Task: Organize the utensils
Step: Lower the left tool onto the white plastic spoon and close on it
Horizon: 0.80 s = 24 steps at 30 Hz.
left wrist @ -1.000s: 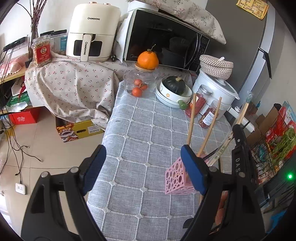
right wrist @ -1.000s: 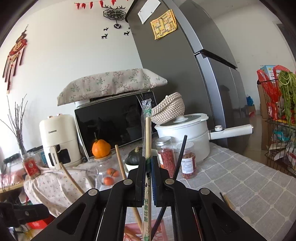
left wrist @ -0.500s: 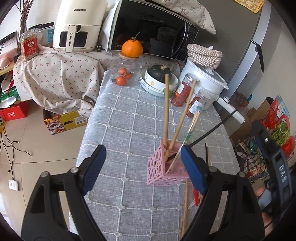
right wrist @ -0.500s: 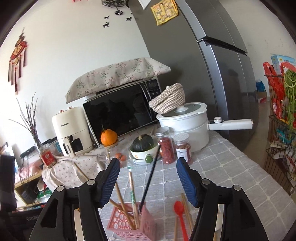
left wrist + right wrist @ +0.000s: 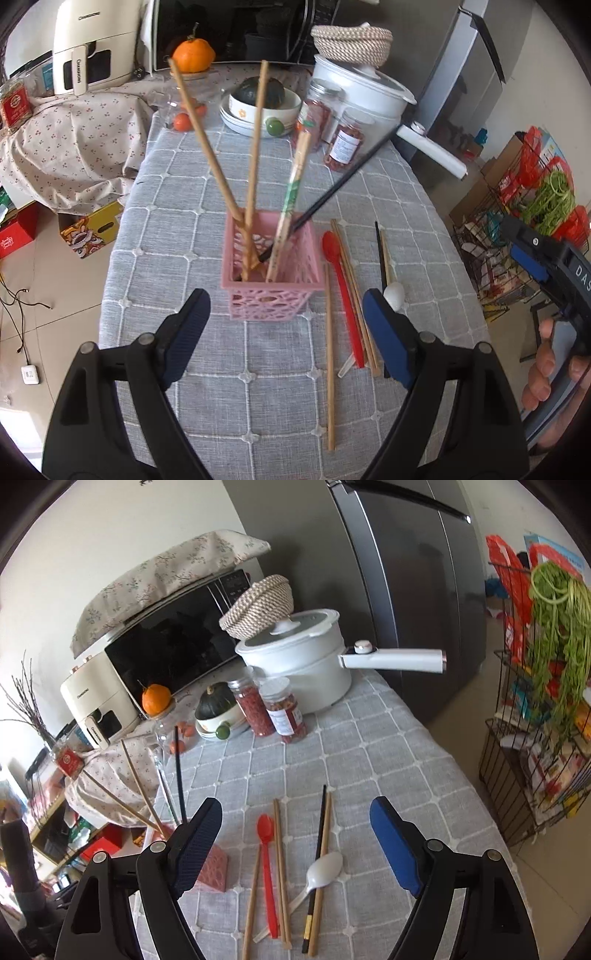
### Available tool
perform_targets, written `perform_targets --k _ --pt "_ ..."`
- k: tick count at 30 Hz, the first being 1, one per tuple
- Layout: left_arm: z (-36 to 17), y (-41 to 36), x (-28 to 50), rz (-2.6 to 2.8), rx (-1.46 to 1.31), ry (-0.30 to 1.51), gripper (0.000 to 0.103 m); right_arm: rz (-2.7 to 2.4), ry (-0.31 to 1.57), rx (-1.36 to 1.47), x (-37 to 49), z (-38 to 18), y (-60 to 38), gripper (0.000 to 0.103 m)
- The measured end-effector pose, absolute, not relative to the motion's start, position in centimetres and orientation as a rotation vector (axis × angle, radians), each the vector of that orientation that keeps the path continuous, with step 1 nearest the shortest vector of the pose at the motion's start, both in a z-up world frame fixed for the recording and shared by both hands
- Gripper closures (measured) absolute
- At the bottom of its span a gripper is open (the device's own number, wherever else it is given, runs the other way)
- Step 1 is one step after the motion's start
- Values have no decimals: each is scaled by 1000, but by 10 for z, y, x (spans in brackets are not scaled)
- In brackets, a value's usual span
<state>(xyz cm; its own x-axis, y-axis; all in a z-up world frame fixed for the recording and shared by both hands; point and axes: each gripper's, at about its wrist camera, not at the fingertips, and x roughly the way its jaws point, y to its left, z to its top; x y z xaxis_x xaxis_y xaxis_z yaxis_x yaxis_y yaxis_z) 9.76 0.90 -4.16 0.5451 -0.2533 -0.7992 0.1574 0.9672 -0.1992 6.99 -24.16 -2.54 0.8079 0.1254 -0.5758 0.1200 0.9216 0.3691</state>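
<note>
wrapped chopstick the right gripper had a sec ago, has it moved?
Yes. The wrapped chopstick now stands in the pink basket; the right gripper, jaws opening and empty, hangs over the loose utensils.

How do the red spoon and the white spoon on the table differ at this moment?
The red spoon is long, thin and opaque red; the white spoon is shorter, with a broader bowl and pale handle. The red spoon lies alongside the wooden chopsticks; the white spoon lies slanted, crossing under the black chopstick. Both lie flat on the grey tablecloth, outside the pink basket.

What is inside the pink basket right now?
The pink basket holds two wooden chopsticks, one paper-wrapped chopstick and one black chopstick. Their lower ends are hidden by its walls.
</note>
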Motion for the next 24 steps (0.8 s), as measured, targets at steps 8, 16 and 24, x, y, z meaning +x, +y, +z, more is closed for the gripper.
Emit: perform_targets --k 8,16,24 --pt "-70 -54 97 -350 62 1054 18 15 906 465 92 -75 -290 18" --pt "-101 -118 111 -482 237 1122 25 8 1021 422 102 -103 -334 18" --pt "-117 -182 133 -573 460 1189 35 21 1073 344 99 -110 -362 18"
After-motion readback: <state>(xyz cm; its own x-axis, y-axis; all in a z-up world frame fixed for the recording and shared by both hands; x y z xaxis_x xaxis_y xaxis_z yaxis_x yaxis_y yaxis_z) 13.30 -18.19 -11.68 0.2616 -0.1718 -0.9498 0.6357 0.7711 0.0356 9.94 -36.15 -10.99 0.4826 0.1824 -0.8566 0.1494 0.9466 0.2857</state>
